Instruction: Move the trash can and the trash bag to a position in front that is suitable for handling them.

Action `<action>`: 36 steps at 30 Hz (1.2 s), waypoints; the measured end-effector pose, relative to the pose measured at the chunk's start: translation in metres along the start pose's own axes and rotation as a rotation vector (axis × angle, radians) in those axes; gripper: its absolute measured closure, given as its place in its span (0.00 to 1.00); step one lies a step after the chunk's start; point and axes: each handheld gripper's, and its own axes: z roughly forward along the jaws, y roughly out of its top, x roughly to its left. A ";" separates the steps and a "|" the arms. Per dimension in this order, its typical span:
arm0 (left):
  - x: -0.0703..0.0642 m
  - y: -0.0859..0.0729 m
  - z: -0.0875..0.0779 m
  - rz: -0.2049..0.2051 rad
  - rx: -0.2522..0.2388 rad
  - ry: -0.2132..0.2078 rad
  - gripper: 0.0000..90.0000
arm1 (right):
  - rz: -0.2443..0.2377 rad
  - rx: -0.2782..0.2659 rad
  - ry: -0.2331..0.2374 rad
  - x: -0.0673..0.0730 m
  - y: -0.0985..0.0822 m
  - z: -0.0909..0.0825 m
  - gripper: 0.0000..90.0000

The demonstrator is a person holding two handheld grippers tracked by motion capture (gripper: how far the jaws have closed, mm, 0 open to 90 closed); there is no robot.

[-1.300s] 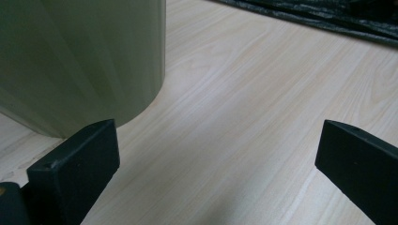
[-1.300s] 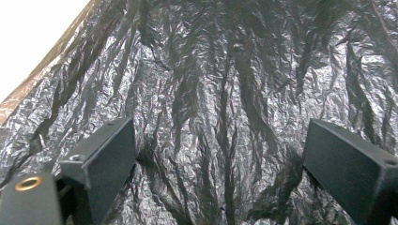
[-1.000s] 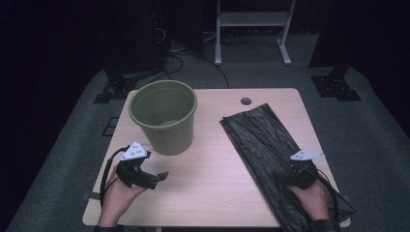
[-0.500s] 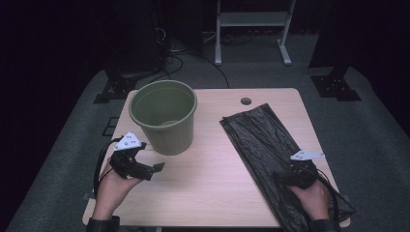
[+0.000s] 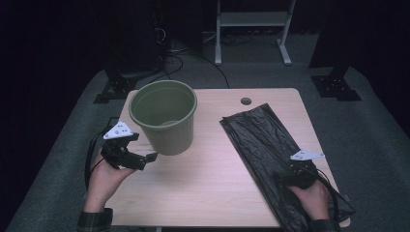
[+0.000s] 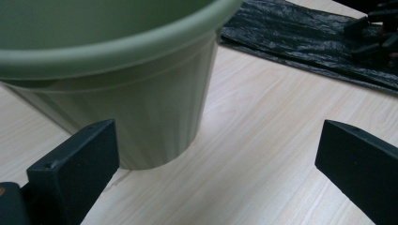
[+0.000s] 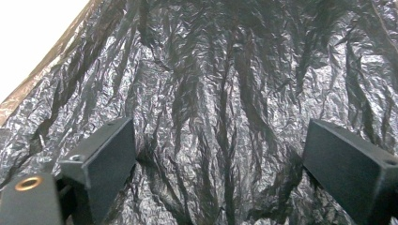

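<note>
An empty olive-green bucket [image 5: 164,116] stands upright on the left half of the wooden table [image 5: 212,179]. A crumpled black plastic bag [image 5: 263,137] lies flat along the right side. My left gripper [image 5: 147,158] is open just left of the bucket's base, jaws pointing at it. In the left gripper view the bucket [image 6: 122,89] rises close ahead between the spread jaws of the left gripper [image 6: 220,145], apart from them. My right gripper [image 5: 284,175] rests low over the bag's near end. The right gripper [image 7: 225,140] is open, and the wrinkled bag [image 7: 220,84] lies under and between its jaws.
A round cable hole [image 5: 246,101] sits near the table's far edge. Bare wood [image 5: 212,179] lies between bucket and bag. Beyond the table are dark stands, cables and a white frame [image 5: 251,19] on grey carpet.
My left gripper has moved forward, closer to the bucket's base. The right gripper, bag and bucket have stayed in place.
</note>
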 end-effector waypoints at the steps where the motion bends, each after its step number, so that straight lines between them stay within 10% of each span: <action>1: 0.001 0.002 -0.001 0.002 -0.001 0.006 0.00 | 0.000 0.000 0.000 0.000 0.000 0.000 0.10; 36: 0.060 0.049 0.002 -0.050 -0.028 0.091 0.00 | 0.000 -0.001 0.000 0.000 0.000 0.000 0.10</action>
